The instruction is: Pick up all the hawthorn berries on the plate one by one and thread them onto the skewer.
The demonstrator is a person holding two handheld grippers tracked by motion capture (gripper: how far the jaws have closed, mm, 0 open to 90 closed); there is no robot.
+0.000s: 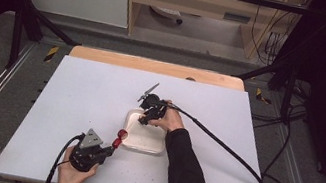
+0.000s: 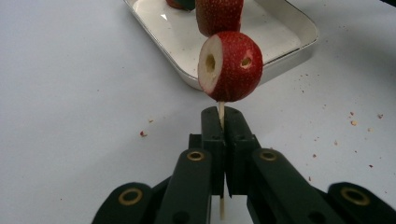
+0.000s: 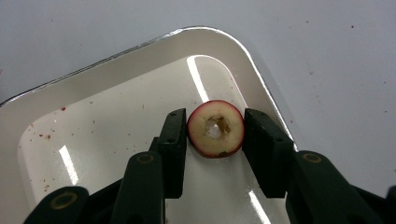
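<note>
The left gripper (image 2: 222,122) has its jaws pressed together on a thin wooden skewer (image 2: 221,112). On this stick, just above the jaw tips, sits a red strawberry piece with a pale cut face (image 2: 229,65), and a second red piece (image 2: 219,16) is beyond it.

The right gripper (image 3: 215,135) reaches into the white shallow rectangular tray (image 3: 140,56). Between its jaws lies a round fruit slice with red skin and pale, hollow centre (image 3: 215,128). The left pad touches it, but I cannot tell if the right pad presses already.

I judge this slice to be light, soft and wet, so it may slip or crush. It is better to hold it gently on the skin edge, at opposite sides, and to keep the centre free for the skewer.
</note>
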